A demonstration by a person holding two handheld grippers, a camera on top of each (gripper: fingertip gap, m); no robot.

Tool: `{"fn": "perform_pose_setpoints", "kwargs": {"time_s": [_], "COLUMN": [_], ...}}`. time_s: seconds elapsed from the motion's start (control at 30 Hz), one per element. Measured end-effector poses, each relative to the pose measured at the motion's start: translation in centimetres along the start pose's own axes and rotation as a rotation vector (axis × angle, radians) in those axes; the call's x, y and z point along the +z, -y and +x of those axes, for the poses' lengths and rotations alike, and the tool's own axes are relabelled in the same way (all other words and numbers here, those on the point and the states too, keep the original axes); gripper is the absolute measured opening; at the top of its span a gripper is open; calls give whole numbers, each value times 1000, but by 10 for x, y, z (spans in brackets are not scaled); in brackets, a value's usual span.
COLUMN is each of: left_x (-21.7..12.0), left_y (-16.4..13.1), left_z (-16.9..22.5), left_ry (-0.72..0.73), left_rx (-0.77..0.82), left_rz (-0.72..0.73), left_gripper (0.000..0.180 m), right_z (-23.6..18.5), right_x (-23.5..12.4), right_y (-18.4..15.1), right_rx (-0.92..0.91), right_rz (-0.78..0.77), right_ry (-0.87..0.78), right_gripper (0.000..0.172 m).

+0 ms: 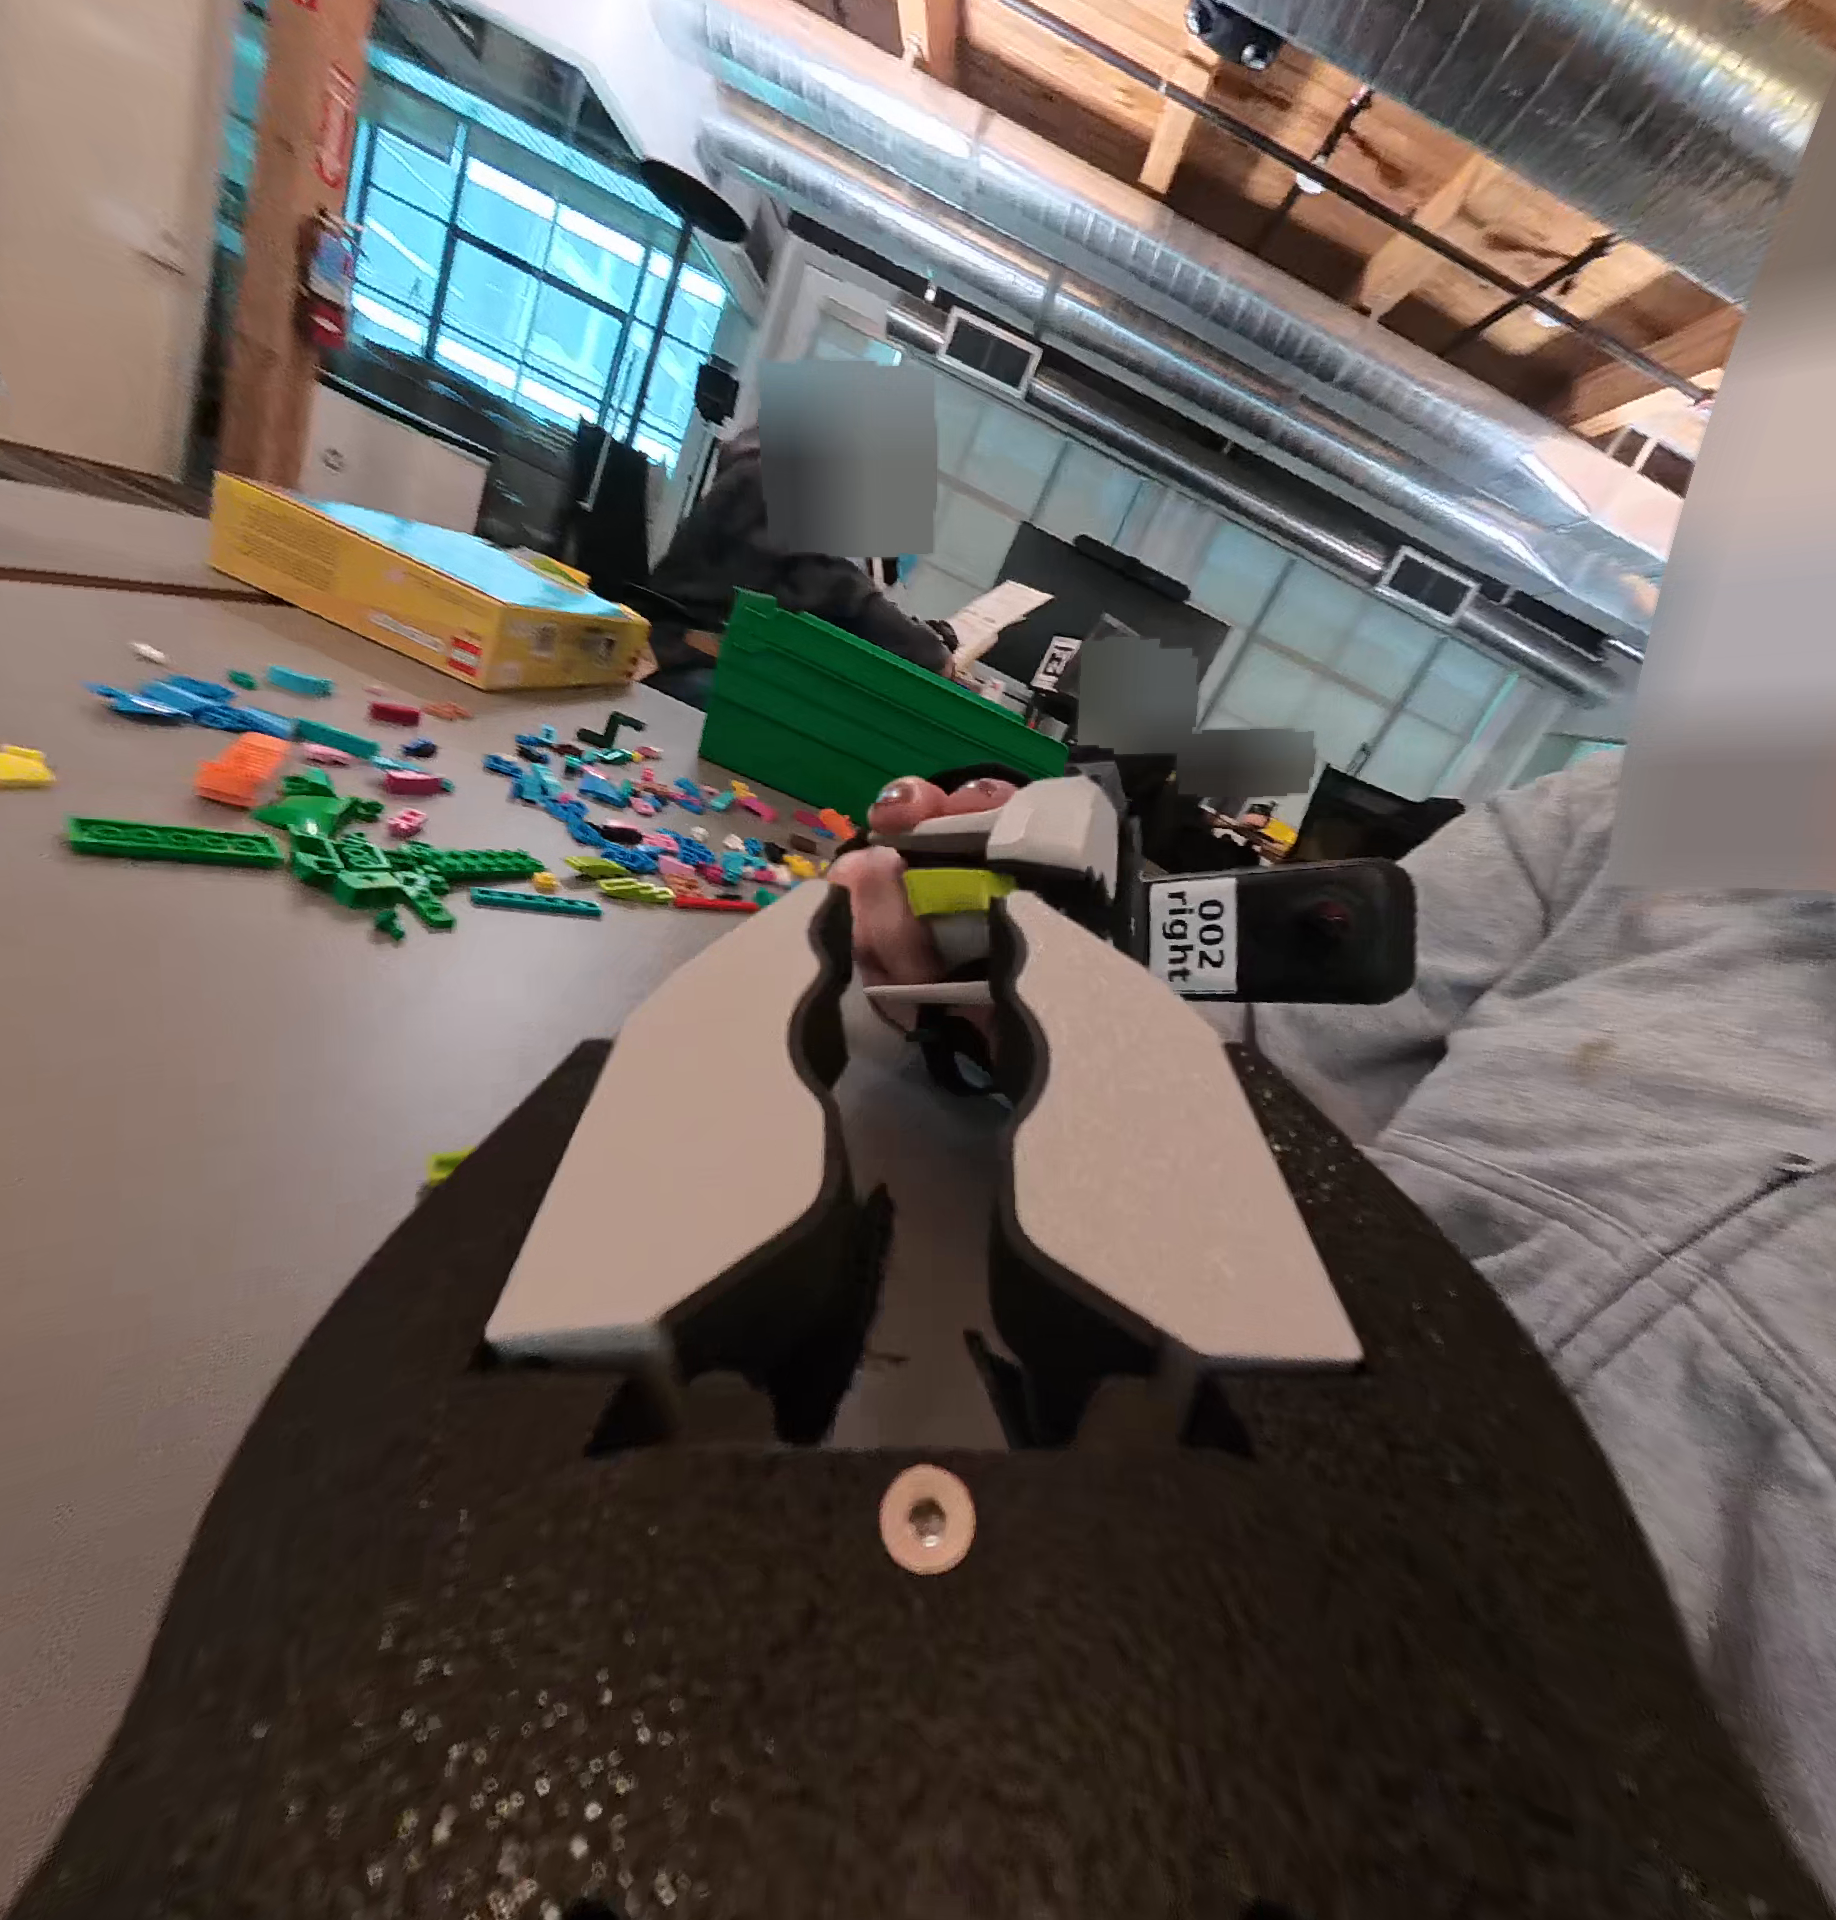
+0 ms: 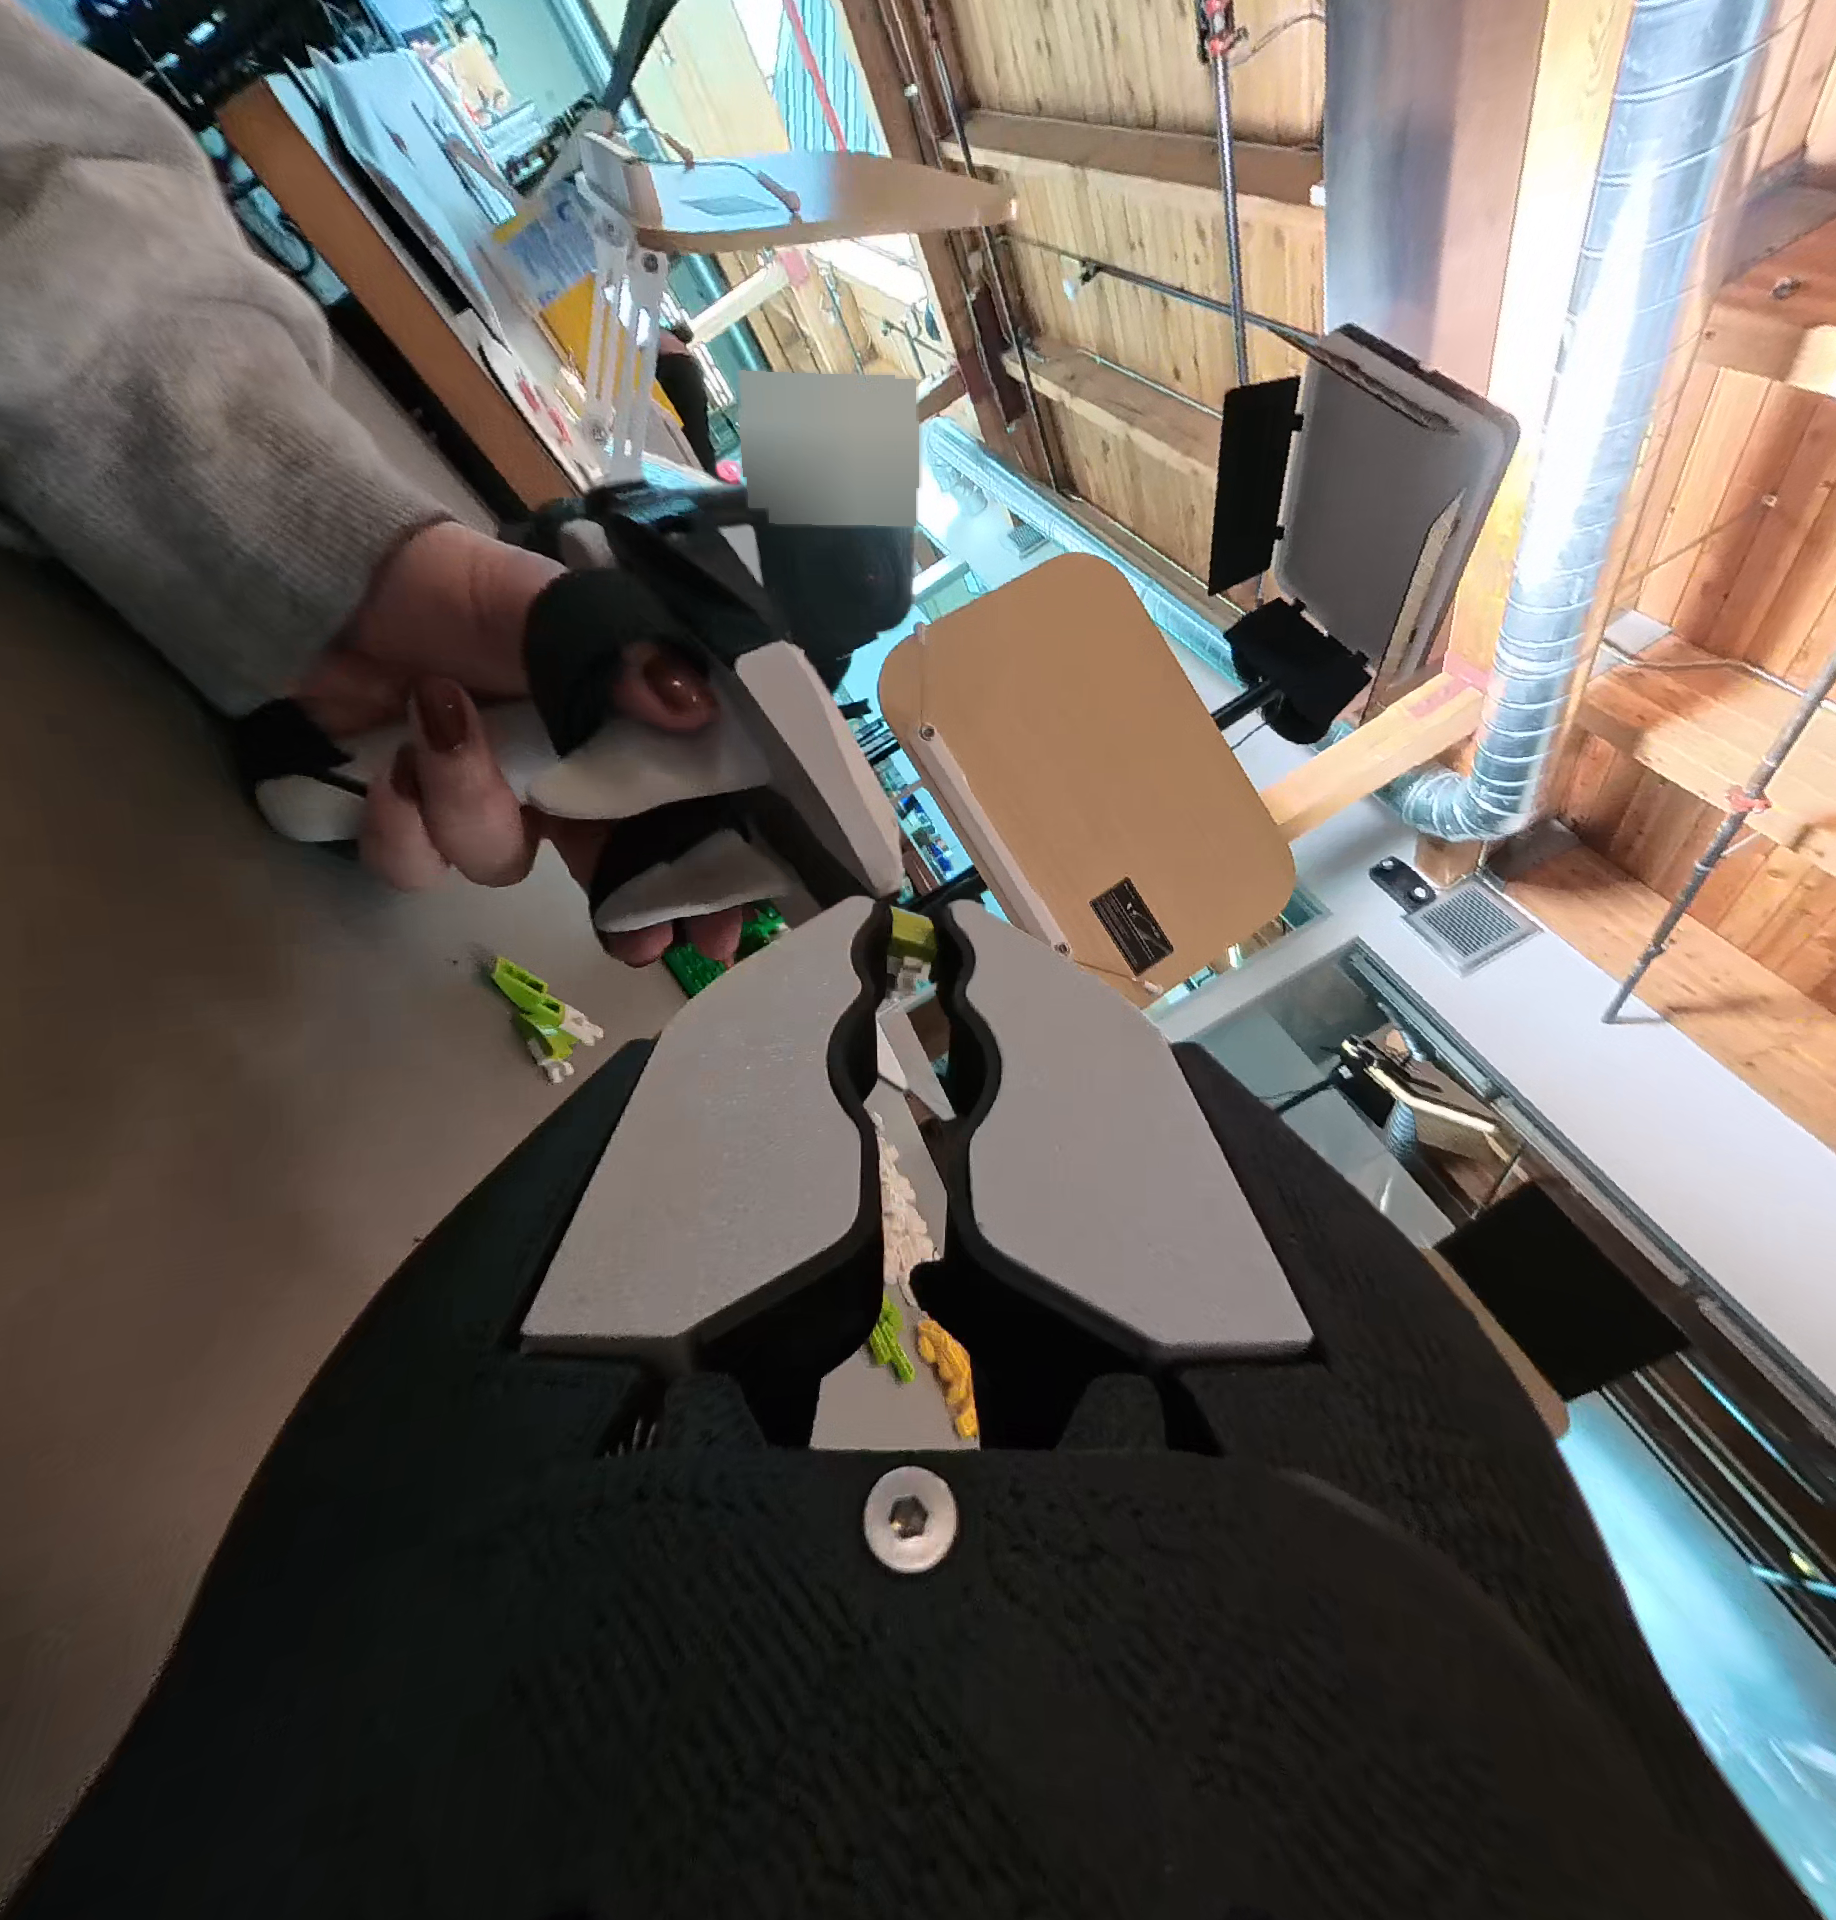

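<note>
My right gripper [image 2: 910, 927] is shut on a small lime green and white brick piece [image 2: 909, 945], pinched at its fingertips and held above the grey table [image 2: 166, 1039]. In the left wrist view the same lime piece [image 1: 955, 891] sits in the right gripper's fingers [image 1: 1049, 831], with a hand around that gripper. My left gripper [image 1: 919, 912] is open, its tips on either side of the lime piece with a gap on the left side. In the right wrist view one left finger [image 2: 820, 758] points at the piece, its tip right beside it.
Many loose coloured bricks [image 1: 623, 821] and a green brick build [image 1: 374, 852] lie on the table. A yellow box [image 1: 415, 592] and a green bin [image 1: 852, 707] stand behind them. A lime and white brick assembly [image 2: 540, 1013] lies nearby. A grey sleeve [image 1: 1620, 1143] is on the right.
</note>
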State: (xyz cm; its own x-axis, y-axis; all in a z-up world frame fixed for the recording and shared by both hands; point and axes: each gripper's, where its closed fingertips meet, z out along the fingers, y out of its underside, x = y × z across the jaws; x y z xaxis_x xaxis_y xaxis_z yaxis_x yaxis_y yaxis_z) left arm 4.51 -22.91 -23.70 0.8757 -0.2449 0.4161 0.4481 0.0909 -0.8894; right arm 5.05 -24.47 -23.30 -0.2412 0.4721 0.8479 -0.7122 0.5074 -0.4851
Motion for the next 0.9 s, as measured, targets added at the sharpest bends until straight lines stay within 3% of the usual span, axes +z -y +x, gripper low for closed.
{"fn": "perform_pose_setpoints", "kwargs": {"time_s": [0.3,0.47,0.6,0.73,0.9], "left_x": [-4,-19,-15,-13,-14], "left_y": [1,20,8,3,-8], "left_z": [16,18,7,3,-2], "left_ry": [-197,-102,55,90,120], "left_rx": [-126,167,407,479,583], "left_rz": [7,151,56,11,-91], "left_gripper": [6,6,6,6,6], "right_z": [-10,1,-5,-19,-17], "right_x": [2,3,5,6,6], "right_y": [0,-14,-25,-28,-33], "right_rx": [-57,8,13,24,162], "right_rz": [-1,-52,-100,-122,-137], "right_ry": [36,-13,25,98,119], "right_gripper": [9,25,23,20,11]}}
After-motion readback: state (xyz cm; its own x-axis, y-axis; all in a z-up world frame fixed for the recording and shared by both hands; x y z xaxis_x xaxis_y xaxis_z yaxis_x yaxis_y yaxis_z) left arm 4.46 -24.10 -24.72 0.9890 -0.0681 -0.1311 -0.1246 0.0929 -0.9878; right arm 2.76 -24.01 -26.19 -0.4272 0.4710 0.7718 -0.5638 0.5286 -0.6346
